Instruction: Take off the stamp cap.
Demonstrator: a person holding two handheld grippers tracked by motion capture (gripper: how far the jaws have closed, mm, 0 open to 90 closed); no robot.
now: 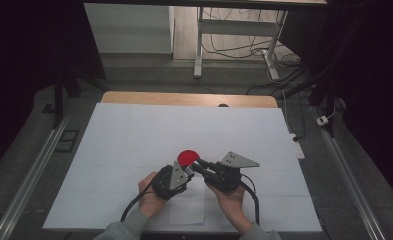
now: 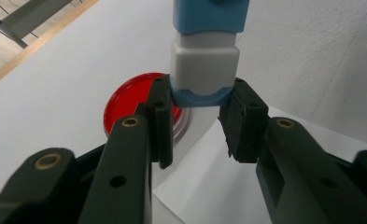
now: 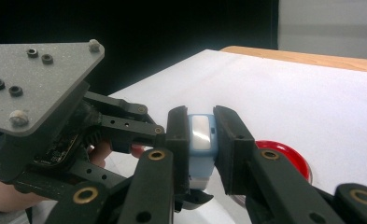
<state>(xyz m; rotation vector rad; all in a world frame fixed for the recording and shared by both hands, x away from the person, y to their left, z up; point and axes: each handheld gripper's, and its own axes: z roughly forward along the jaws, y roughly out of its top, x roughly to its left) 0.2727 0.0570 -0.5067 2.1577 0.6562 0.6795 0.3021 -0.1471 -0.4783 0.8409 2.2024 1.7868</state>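
A: Starting with anything that could hold something: the red dish (image 1: pixel 188 158) is lying flat on the white table cover (image 1: pixel 134 135), just beyond the two grippers, and I'm seeing nothing in it

B: What are the grippers working on?

A: A small blue-and-white block (image 2: pixel 204 70), squarish, with a white middle section, blue at both ends and rounded corners. From the right gripper view it is showing a pale glossy window (image 3: pixel 200 132) set in a blue frame. It is being held above the table, just in front of the dish, between both grippers

B: Left one first

A: The left gripper (image 2: pixel 197 119) is clamping the block's lower blue end, both pads pressing its sides, jaws drawn in as far as the block allows. A sheet of paper (image 2: pixel 204 186) is lying under it

B: And the right?

A: The right gripper (image 3: pixel 201 149) is gripping the same block from the opposite side, its pads squeezing the blue frame, with the left gripper's grey plate (image 3: pixel 36 79) sitting close beside it
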